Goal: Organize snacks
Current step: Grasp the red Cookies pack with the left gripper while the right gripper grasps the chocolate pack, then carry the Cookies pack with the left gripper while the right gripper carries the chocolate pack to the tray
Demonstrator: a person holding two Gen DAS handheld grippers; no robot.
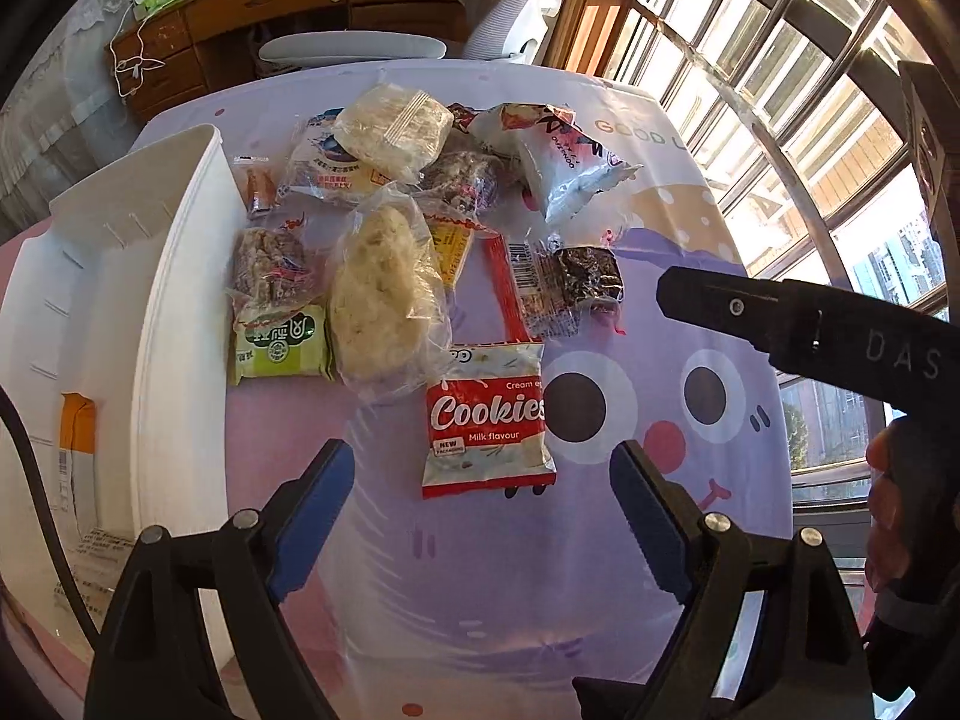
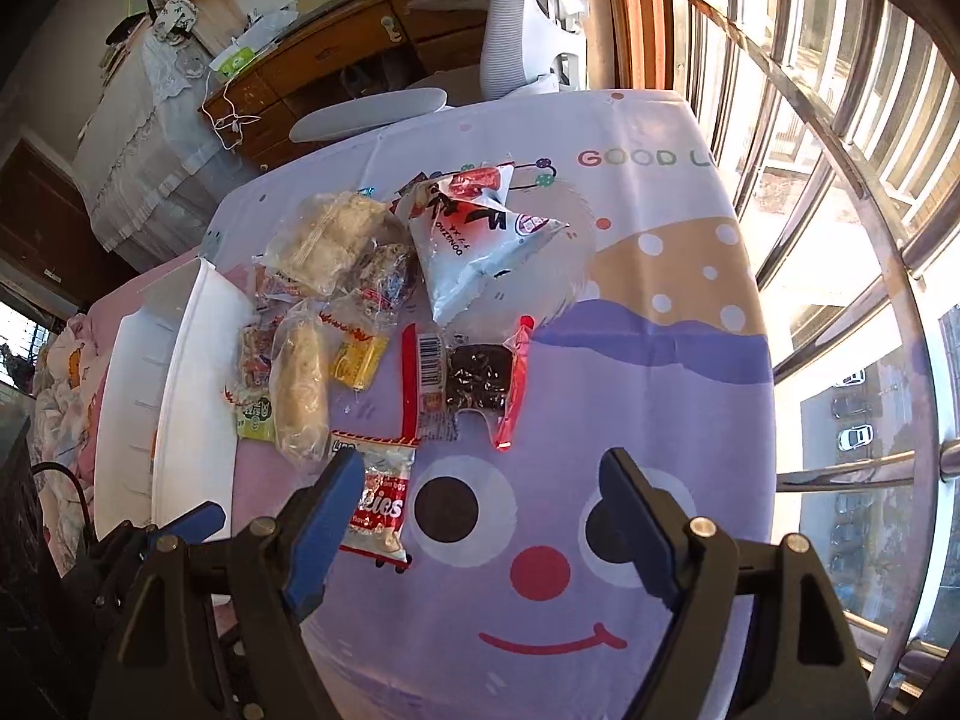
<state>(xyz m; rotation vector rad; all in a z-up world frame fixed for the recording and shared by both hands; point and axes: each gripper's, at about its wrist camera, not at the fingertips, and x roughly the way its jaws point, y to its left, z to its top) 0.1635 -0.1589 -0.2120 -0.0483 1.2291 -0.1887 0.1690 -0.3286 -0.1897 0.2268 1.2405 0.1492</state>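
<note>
Left gripper [image 1: 480, 516] spread, empty; red-white cookies packet [image 1: 487, 426] flat.

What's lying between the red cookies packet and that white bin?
In the left wrist view, two snacks sit between the cookies packet and the white bin: a pale bun in clear wrap and a green packet.

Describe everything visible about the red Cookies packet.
The Cookies packet is a small sealed pouch of glossy film, red with white lettering reading "Cookies" and "Milk flavour", its ends pale and speckled. It lies flat on the tablecloth, nearest the open left gripper, its top edge against the clear-bagged bun.
</note>
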